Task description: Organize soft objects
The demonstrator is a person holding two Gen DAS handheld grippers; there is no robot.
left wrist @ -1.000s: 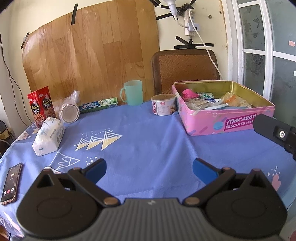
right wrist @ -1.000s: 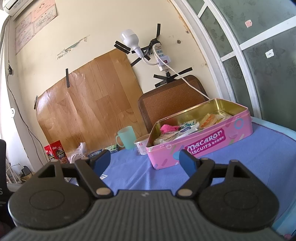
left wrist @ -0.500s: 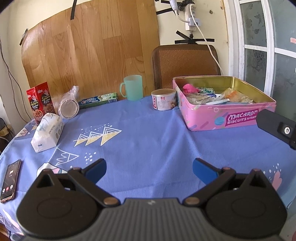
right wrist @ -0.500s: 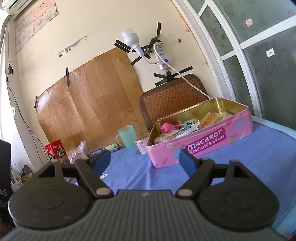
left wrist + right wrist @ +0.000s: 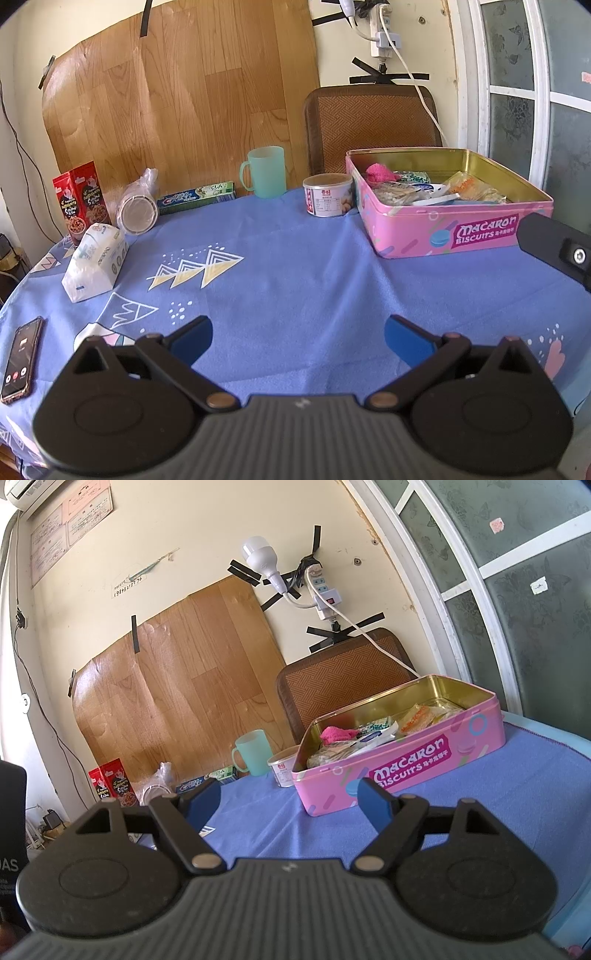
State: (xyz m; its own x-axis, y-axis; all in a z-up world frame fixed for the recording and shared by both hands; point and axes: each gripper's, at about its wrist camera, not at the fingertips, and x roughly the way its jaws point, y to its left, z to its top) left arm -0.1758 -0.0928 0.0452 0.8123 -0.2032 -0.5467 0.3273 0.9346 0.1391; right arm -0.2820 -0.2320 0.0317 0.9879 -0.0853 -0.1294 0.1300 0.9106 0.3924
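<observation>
A pink Macaron Biscuits tin stands open at the table's right, holding a pink soft item and several snack packets. A white tissue pack lies at the left on the blue tablecloth. My left gripper hangs open over the cloth's near middle, nothing between its fingers. My right gripper is open too, empty, low in front of the tin; part of its body shows at the right edge of the left wrist view.
Along the back stand a mint mug, a small can, a toothpaste box, a bagged stack of cups and red snack boxes. A phone lies at the near left edge. A brown chair stands behind the table.
The left gripper's view has drifted slightly, so the tin and the objects sit a little lower and nearer. The right gripper has barely moved. Both stay open.
</observation>
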